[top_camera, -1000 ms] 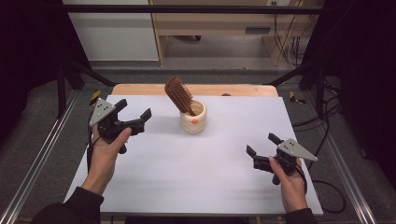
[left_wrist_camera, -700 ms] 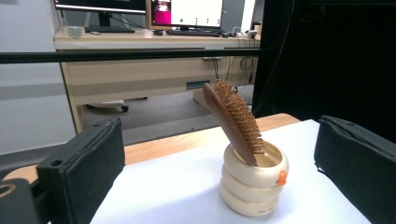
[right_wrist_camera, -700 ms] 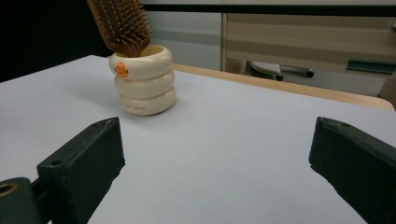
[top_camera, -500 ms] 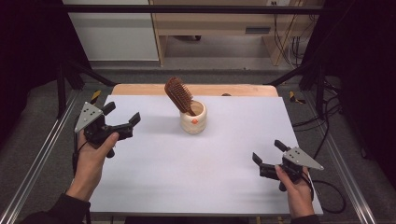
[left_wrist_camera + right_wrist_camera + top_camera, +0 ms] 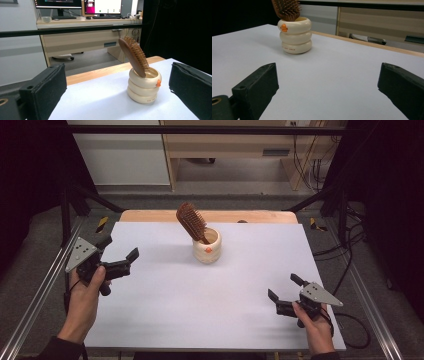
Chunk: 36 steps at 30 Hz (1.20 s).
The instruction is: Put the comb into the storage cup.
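High view: white table [image 5: 210,300] mostly bare, wooden strip along far edge. Cream cup [image 5: 207,246] sits near far-middle, well apart from both hands. Brown hairbrush [image 5: 191,221] stands in cup, handle down, head up, long axis tilted up-left, bristles facing right. Left tongs [image 5: 119,254] at left table edge, raised, jaws wide, nothing held. Right tongs [image 5: 282,287] near front-right corner, jaws wide, nothing held. Broad open surface between the two.

Left gripper view: left tongs [image 5: 117,92] spread wide; cup [image 5: 143,85] ahead right of centre, brush [image 5: 133,56] leaning left, bristles to the right. Table's far edge just behind cup.

Right gripper view: right tongs [image 5: 327,87] spread wide, low over table; cup [image 5: 295,35] far upper left, brush [image 5: 286,9] bristles toward camera, top cut off.
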Each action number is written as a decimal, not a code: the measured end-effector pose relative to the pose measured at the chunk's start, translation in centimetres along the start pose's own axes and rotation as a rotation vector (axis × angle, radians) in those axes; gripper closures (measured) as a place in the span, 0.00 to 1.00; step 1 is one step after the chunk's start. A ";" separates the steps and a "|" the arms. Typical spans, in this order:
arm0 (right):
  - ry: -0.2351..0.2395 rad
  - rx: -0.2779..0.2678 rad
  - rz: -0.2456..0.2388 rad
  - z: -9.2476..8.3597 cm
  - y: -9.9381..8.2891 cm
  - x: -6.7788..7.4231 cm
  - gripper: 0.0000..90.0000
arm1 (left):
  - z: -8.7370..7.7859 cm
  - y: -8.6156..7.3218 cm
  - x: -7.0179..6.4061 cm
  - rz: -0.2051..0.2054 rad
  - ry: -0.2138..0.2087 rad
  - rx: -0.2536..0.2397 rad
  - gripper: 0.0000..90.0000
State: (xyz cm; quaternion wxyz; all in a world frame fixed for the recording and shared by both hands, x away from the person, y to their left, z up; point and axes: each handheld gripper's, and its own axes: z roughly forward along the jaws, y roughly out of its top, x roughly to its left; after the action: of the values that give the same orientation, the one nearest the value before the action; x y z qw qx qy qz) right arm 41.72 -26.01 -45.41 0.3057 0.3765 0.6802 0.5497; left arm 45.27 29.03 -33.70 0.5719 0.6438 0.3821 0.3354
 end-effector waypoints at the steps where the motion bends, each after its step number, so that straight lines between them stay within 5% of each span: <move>1: 0.000 0.001 0.001 0.0 0.0 0.0 0.04 | -0.1 -0.2 0.1 0.000 0.001 0.001 0.01; 18: 0.023 0.012 -0.008 0.2 -0.4 0.3 0.04 | -1.9 -3.2 0.8 0.022 -0.001 0.005 0.02; 36: 0.032 0.014 -0.009 0.3 -0.6 0.3 0.04 | -3.9 -6.1 2.4 -0.009 0.026 -0.004 0.02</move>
State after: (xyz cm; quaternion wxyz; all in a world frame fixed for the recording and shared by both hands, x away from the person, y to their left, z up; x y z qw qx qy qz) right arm 41.70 -25.67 -46.04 0.2947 0.3668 0.6905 0.5494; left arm 42.34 33.33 -39.32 0.5695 0.6366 0.3918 0.3418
